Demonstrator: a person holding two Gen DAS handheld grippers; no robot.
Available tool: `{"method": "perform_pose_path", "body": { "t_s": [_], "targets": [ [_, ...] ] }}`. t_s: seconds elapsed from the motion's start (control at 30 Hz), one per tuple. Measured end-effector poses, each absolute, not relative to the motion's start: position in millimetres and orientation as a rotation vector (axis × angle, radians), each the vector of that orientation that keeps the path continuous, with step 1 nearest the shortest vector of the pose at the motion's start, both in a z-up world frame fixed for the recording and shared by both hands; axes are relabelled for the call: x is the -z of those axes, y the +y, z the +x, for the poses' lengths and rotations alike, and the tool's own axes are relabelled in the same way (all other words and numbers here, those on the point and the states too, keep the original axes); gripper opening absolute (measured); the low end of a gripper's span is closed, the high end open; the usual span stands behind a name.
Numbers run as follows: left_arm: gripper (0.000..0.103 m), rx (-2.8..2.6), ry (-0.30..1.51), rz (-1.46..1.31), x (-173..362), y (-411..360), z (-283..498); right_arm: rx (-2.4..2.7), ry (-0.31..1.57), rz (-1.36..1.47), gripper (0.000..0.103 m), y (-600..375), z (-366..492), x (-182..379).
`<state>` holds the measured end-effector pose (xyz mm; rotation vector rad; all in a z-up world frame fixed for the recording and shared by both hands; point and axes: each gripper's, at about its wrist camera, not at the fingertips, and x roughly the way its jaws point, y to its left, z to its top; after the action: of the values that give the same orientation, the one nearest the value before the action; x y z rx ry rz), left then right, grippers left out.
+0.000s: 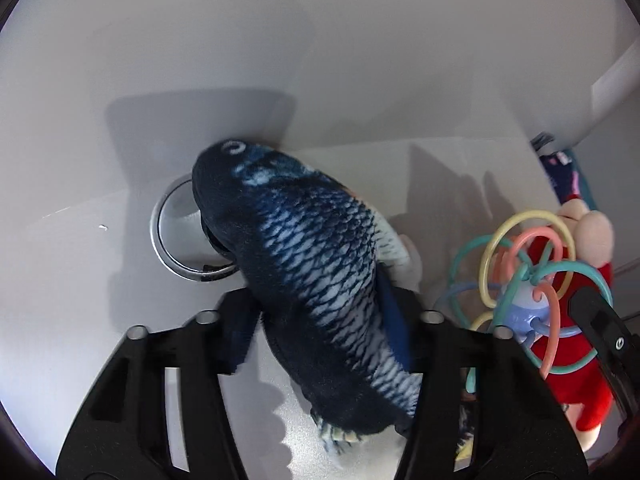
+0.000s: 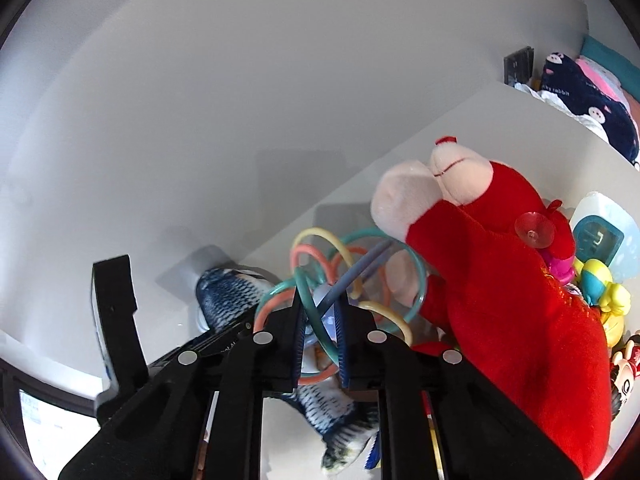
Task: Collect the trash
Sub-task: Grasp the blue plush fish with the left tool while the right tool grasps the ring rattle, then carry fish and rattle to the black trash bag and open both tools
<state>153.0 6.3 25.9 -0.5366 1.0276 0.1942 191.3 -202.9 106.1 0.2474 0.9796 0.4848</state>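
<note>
Left gripper (image 1: 326, 312) is clamped on the dark blue scale-patterned plush fish (image 1: 316, 276), held mid-body between both jaws, head pointing away toward a round chrome-rimmed opening (image 1: 170, 232) in the white surface (image 1: 60, 280); fish nose overlaps the rim, so I judge it's about to be dropped in or was just lifted there. Right gripper (image 2: 320, 320) has its jaws closed on the multicolour loop-ring plastic rattle (image 2: 340, 264), just right of the fish. Beside it on the right: red plush toy with pale pink face (image 2: 500, 280). Farther right, small colourful plastic toys (image 2: 600, 280); far right, navy patterned fabric (image 2: 588, 108). Progress: two items in hand, nothing visibly deposited, red plush and small toys left.
</note>
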Motion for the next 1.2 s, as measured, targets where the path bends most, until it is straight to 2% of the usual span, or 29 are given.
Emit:
{"method": "perform_pose_path", "body": {
  "t_s": [0.07,0.6,0.9,1.2],
  "targets": [
    [0.035,-0.138,1.002,-0.575,-32,15,144,-0.505,0.968,0.253,0.014,-204,187,-113],
    [0.034,-0.062,0.748,-0.369,-165,8,53,-0.517,0.793,0.263,0.012,-245,130,-205],
    [0.036,0.111,0.695,-0.278,-209,-88,45,-0.361,0.7,0.259,0.012,-343,82,-253],
    [0.037,0.321,0.727,-0.18,-211,-227,65,-0.152,0.708,0.298,0.012,-456,39,-248]
  ]
}}
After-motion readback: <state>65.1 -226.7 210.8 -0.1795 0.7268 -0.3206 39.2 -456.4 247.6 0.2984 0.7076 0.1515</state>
